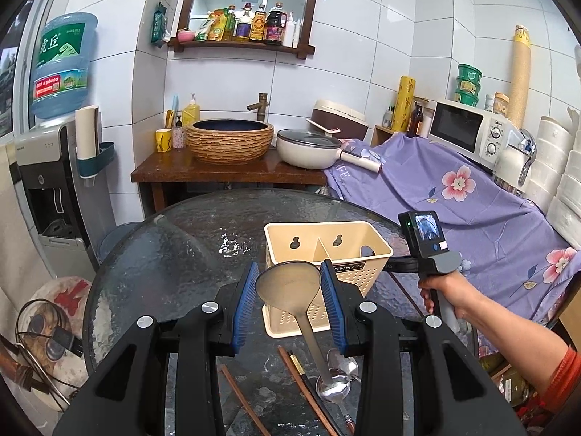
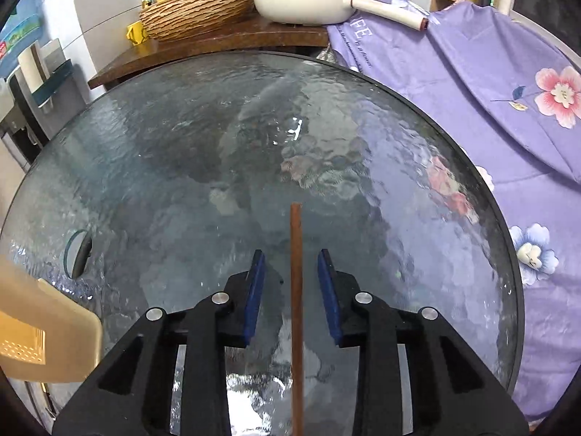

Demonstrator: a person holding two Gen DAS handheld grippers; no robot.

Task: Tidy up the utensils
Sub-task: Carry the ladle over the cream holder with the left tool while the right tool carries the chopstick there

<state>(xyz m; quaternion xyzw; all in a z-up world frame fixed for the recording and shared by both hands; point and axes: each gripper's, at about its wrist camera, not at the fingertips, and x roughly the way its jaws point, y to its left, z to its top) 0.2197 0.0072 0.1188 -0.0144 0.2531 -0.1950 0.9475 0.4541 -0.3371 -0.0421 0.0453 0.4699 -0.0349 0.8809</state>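
The left claw (image 1: 288, 303) stands wide open, its blue pads (image 1: 247, 305) on either side of the broad bowl of a metal ladle (image 1: 288, 285). The bowl nearly fills the gap, yet whether the pads touch it cannot be told. The ladle's handle runs back toward the camera and slightly right, ending over a heap of spoons (image 1: 336, 388) lying on the glass bench (image 1: 163, 254) just below the right pad. Two brown chopsticks (image 1: 239, 396) lie on the bench beneath the claw, to the left of the spoons. Directly ahead of the left claw, behind the ladle's bowl, stands a cream plastic utensil holder (image 1: 363, 272) with two compartments and a perforated front wall. Right of the holder, a hand (image 1: 441, 292) grips the handle of the other tool.

The right claw (image 2: 292, 290) is also wide open and holds nothing. One brown chopstick (image 2: 296, 290) lies on the bench between its pads, clear of both, and points straight ahead past the tips. A corner of the utensil holder (image 2: 54, 330) sits at the claw's left. Farther ahead, beyond the bench edge, a wooden counter carries a woven basin (image 2: 196, 11) and a white pan (image 2: 301, 3); a purple flowered cloth (image 2: 490, 83) drapes to the right.
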